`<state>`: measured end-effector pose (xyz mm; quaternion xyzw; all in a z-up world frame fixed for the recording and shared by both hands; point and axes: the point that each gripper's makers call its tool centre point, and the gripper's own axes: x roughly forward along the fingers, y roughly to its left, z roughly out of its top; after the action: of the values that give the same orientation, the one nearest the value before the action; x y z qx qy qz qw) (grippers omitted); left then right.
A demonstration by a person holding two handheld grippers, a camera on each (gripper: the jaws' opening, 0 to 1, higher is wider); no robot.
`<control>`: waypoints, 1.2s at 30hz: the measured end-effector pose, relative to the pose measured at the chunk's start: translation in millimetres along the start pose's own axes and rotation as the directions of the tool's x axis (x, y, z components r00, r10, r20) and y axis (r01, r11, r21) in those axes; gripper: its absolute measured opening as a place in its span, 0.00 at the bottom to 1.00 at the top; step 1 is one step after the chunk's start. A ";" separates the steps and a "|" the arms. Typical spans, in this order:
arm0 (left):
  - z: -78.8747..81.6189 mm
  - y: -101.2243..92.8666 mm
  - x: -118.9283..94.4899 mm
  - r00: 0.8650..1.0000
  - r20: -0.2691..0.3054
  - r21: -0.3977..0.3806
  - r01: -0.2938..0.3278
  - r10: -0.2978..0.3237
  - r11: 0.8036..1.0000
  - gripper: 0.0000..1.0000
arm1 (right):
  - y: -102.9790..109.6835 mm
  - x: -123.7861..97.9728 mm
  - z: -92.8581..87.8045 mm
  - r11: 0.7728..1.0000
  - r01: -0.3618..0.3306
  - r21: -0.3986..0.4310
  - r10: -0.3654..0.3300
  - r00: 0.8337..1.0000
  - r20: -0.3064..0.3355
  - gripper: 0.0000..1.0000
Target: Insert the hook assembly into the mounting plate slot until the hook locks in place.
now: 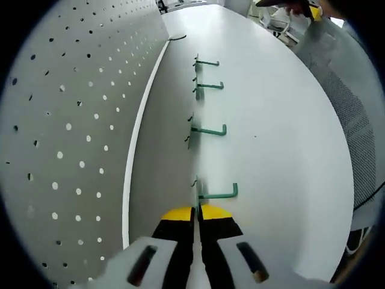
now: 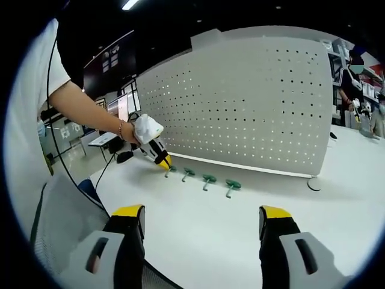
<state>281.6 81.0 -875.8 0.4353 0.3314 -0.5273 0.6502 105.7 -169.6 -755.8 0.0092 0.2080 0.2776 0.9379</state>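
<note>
Several green hooks lie in a row on the white table (image 1: 283,138) in front of the white pegboard (image 1: 66,138). My left gripper (image 1: 196,212) is shut, and its yellow tips pinch the plate end of the nearest hook (image 1: 218,194). The right gripper view has the same row, leftmost hook (image 2: 171,170) to rightmost hook (image 2: 232,185), with the left gripper (image 2: 163,161) touching the leftmost one. The pegboard (image 2: 240,102) stands upright behind them. My right gripper (image 2: 201,214) hovers open over the table's near edge, holding nothing.
The person's arm (image 2: 84,108) reaches in from the left holding the left gripper. A grey mesh chair (image 2: 60,211) sits by the table's left corner. The pegboard's round foot (image 2: 313,183) rests at the right. Another person (image 2: 352,78) stands far back right.
</note>
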 end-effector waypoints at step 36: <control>67.2 21.4 -70.4 0.877 0.378 -0.382 -0.144 0.296 0.913 0.02 | 4.0 3.7 15.8 1.000 -0.019 0.010 0.018 0.999 0.045 0.75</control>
<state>284.7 48.8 -781.6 0.2246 0.2149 -0.4655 0.8287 112.6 -162.8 -742.2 0.0221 0.1881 0.2848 0.9397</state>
